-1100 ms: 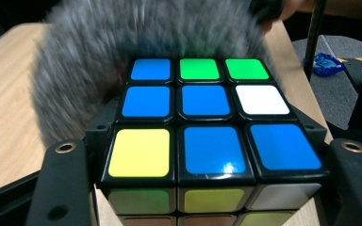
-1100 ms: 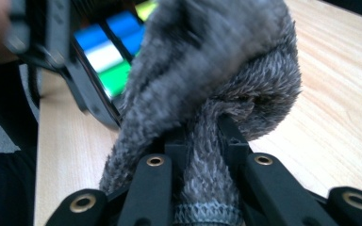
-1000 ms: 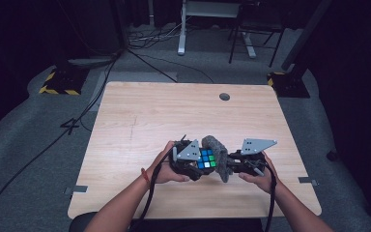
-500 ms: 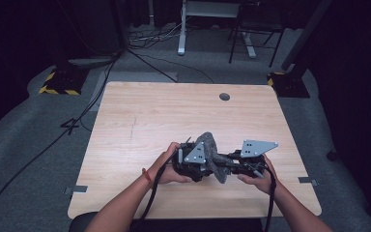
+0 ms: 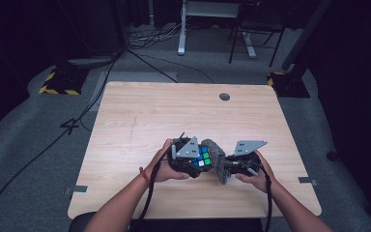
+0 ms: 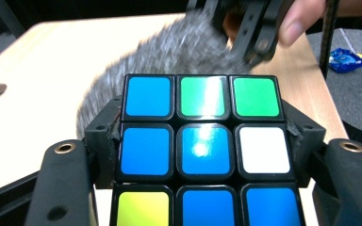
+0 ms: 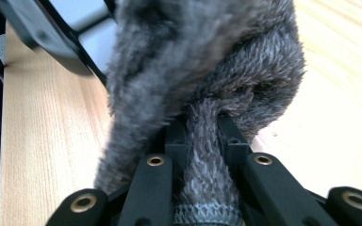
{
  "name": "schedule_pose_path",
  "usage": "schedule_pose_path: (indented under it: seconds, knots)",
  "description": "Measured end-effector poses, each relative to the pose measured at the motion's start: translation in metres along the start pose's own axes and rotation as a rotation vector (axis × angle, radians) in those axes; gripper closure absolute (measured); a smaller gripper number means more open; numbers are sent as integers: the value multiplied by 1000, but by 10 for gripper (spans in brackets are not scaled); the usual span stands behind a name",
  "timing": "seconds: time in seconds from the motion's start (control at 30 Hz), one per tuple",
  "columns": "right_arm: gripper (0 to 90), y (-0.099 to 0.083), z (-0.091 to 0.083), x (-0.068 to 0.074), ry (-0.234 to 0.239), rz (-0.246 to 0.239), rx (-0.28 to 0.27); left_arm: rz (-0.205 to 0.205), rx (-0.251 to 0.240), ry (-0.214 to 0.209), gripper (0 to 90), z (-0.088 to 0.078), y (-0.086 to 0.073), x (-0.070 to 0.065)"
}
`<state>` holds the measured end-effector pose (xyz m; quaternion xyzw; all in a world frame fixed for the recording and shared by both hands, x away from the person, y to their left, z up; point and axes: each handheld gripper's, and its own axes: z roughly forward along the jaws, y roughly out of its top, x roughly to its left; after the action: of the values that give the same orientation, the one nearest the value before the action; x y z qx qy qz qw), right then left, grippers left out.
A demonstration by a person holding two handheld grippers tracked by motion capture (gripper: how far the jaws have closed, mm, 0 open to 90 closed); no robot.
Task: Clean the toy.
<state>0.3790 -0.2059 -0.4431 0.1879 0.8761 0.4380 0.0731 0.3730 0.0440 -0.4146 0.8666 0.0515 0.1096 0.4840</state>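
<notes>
Blue stickers mostly, that's what faces the camera on the puzzle cube (image 6: 201, 150) in the left gripper view: blue, green, green along the top row, then blue, blue, white, and a yellow-green one at the bottom left with two more blues beside it. The cube sits squarely between the black jaws of the left gripper (image 5: 189, 158), which are clamped on its two sides (the pads press right into the edges, so it's a firm hold). From the high view the cube (image 5: 203, 156) is at about 6 o'clock on the wooden table (image 5: 140, 121), close to the near edge.

Just past the cube, at its 12 o'clock in the left gripper view, a fuzzy grey cloth (image 6: 169, 52) brushes against the top of it. That cloth (image 7: 207, 84) is pinched in the right gripper (image 5: 236, 163), whose jaws are closed tight on a bunched fold of it, the rest ballooning out ahead. In the high view the cloth (image 5: 217, 162) hangs between the two grippers, touching the cube's right side.

Further out, a round dark grommet (image 5: 224, 96) sits at the table's 1 o'clock, and cables (image 5: 145, 53) trail over the grey floor beyond the far edge.
</notes>
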Motion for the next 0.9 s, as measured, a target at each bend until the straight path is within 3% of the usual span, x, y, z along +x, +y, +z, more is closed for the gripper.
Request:
schedule_pose_path:
  seconds: [0.13,0.2,0.37,0.47,0.53,0.57,0.67,0.9]
  knots:
    - [786,0,3,-1,-10,3,14,2,-23,-2,334,-3,2,-1]
    - [786,-4,7,-4,-1,28,41,9,-35,-3,334,-5,3,-2]
    - [786,-6,13,-4,20,36,55,14,-48,-23,334,-6,5,-4]
    - [786,-3,8,-1,37,20,10,33,-18,-22,333,-1,3,-5]
    - [786,-2,4,0,83,22,-31,24,-27,-29,332,0,2,-4]
    - [785,-1,3,1,77,13,-30,27,-25,-29,331,0,2,-4]
    - [785,-3,2,1,123,27,-74,24,-37,-35,327,-1,2,-4]
    - [786,-3,-5,-2,136,48,-140,20,-23,-19,327,-3,-2,-1]
